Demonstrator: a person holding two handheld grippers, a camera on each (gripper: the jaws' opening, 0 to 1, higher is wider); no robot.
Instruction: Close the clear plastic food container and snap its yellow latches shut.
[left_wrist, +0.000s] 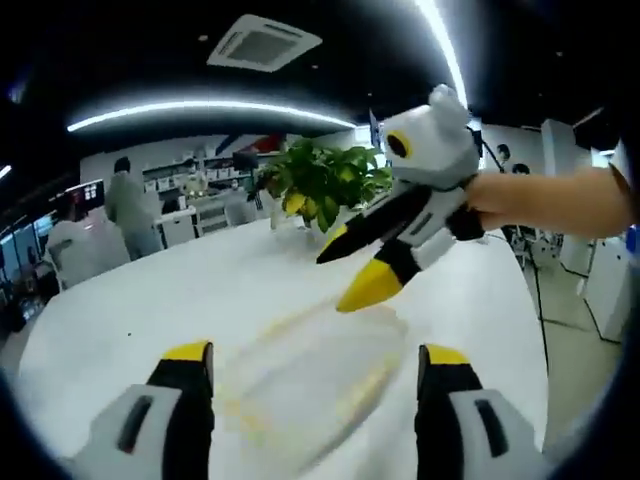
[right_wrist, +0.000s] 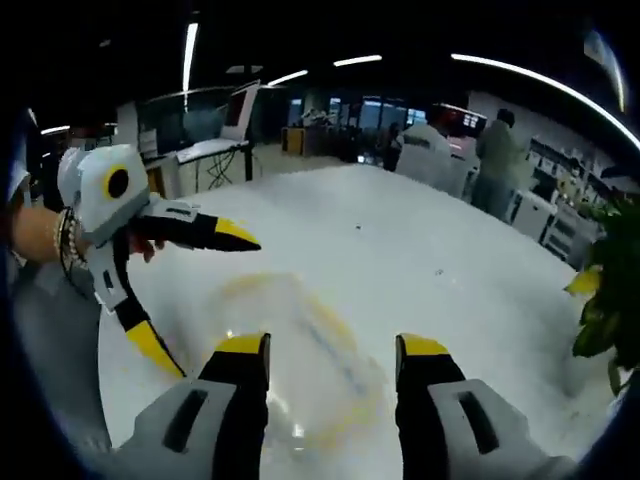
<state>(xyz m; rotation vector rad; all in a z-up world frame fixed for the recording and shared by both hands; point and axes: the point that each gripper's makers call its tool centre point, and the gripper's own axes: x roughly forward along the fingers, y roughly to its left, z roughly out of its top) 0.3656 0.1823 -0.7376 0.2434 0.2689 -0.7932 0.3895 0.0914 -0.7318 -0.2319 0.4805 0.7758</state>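
The clear plastic container (left_wrist: 305, 375) with faint yellow latches lies blurred on the white table (left_wrist: 150, 310), between and just beyond my left gripper (left_wrist: 316, 358), whose jaws stand open. My right gripper (left_wrist: 350, 265) comes in from the right above the container's far end, open, held by a hand (left_wrist: 560, 205). In the right gripper view the container (right_wrist: 300, 350) sits just ahead of my right gripper (right_wrist: 332, 350), open with nothing held. The left gripper (right_wrist: 185, 285) enters from the left, open, over the container's left side.
A potted green plant (left_wrist: 325, 180) stands on the table's far side, also seen as the plant (right_wrist: 605, 300) at the right edge. People (left_wrist: 130, 210) stand by desks beyond the table. White table surface (right_wrist: 420, 230) spreads around the container.
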